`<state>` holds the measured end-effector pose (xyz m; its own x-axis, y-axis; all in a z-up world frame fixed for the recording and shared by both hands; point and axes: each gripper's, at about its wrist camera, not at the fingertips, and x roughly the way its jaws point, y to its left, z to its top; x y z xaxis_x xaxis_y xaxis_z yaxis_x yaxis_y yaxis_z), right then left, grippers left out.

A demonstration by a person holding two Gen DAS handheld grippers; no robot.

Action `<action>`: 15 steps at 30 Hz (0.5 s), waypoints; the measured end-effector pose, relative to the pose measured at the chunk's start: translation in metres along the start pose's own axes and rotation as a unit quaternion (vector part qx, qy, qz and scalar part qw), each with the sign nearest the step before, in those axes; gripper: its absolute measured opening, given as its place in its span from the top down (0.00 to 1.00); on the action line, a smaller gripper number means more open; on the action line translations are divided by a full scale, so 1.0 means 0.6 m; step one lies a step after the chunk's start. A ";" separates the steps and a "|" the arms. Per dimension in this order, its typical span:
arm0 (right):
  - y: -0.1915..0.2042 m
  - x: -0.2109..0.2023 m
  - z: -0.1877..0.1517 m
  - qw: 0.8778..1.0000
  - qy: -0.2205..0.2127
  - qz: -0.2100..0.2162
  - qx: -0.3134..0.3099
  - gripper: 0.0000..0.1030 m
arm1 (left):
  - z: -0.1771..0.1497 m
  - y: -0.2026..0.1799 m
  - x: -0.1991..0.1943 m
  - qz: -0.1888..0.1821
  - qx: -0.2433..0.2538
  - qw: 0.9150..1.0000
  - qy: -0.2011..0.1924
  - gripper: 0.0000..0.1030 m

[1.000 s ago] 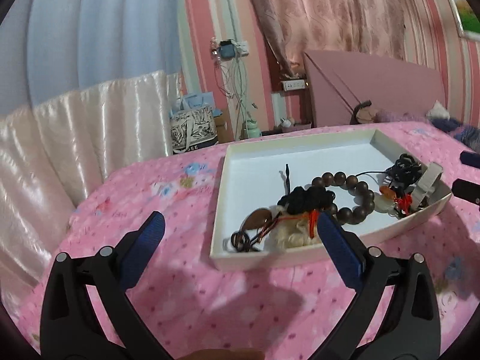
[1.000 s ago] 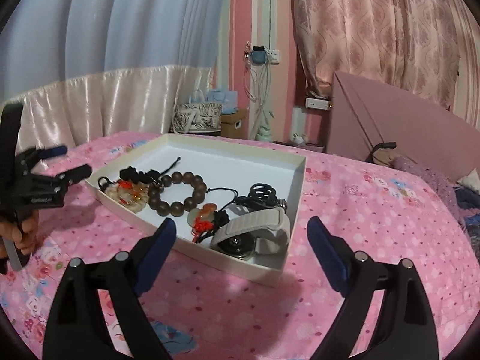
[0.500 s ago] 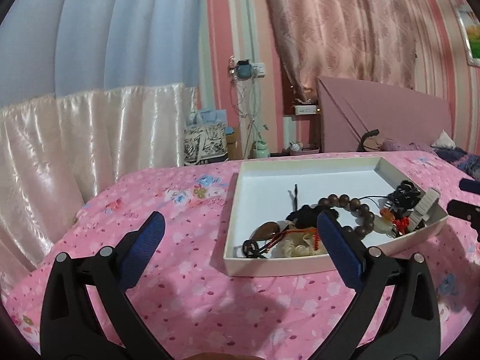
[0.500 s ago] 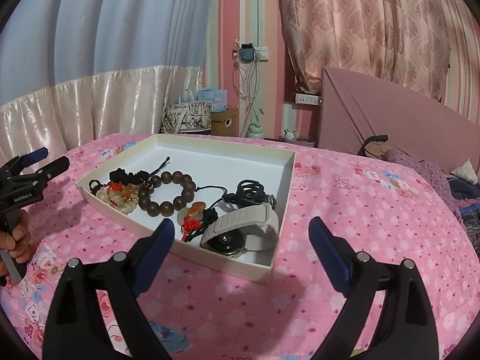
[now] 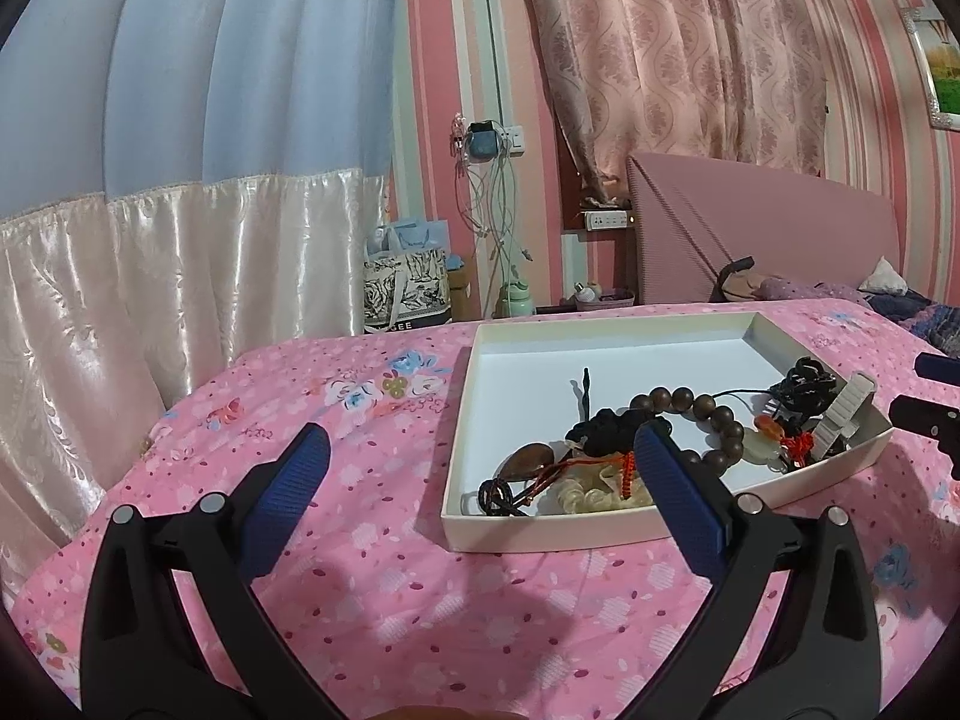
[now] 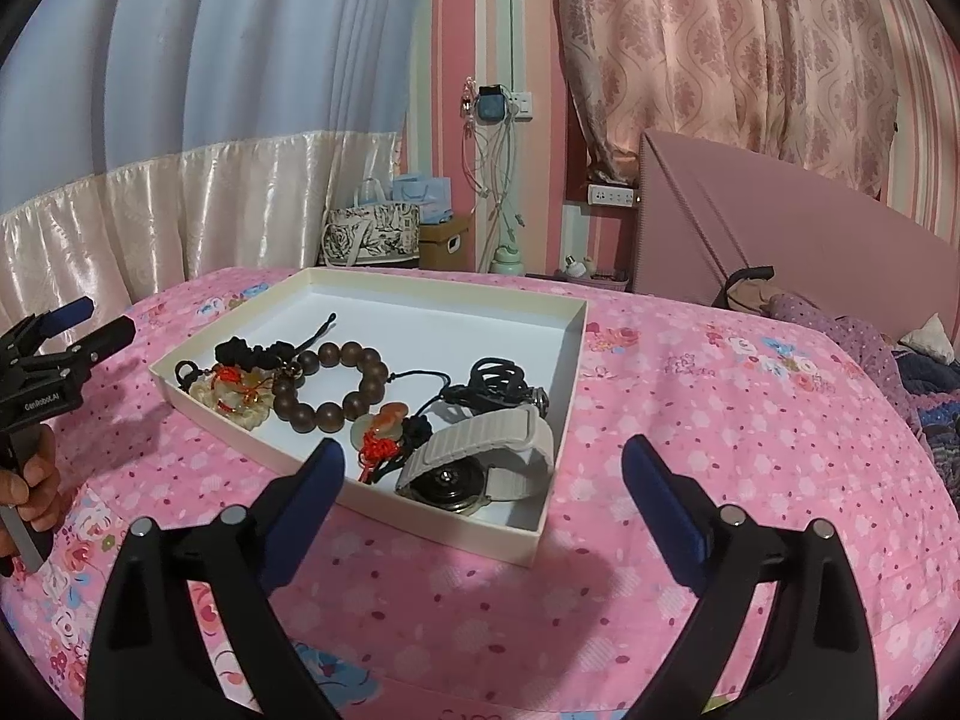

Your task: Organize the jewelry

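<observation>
Both tongs same build: matte black plastic A-frame arms, triangular cut-outs, round silver screw heads at the pivots, blue ribbed rubber pads on the fingertips. Left tongs (image 5: 480,456), right tongs (image 6: 483,468). Right view shows the left unit side-on: white lettering "GenRobot.AI" on black body, grey handle, bare-skinned hand (image 6: 33,483) gripping it.

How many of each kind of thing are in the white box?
Watch: 1
Brown bead bracelet: 1
Pale bead bracelet: 1
Stone pendant on a cord: 1
Black hair ties: 1 bundle
Total: 5, all in the white box. The tangled cords may hide more.
</observation>
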<state>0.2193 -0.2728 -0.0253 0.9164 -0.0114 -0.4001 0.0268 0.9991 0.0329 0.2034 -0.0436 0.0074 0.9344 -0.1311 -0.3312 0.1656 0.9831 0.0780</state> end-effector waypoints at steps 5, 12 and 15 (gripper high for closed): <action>0.003 0.000 0.001 1.000 0.000 -0.003 -0.007 0.09 | -0.001 0.001 0.003 -0.001 -0.002 1.000 0.002 0.03; 0.002 -0.001 0.001 1.000 0.001 -0.002 -0.003 0.09 | -0.001 -0.001 0.002 -0.001 0.000 1.000 0.002 0.03; 0.002 -0.001 0.001 1.000 0.001 -0.002 -0.005 0.09 | 0.000 -0.001 0.002 0.000 0.000 1.000 0.001 0.03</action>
<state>0.2192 -0.2716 -0.0244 0.9156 -0.0154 -0.4018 0.0267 0.9994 0.0225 0.2042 -0.0442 0.0068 0.9334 -0.1316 -0.3338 0.1662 0.9831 0.0771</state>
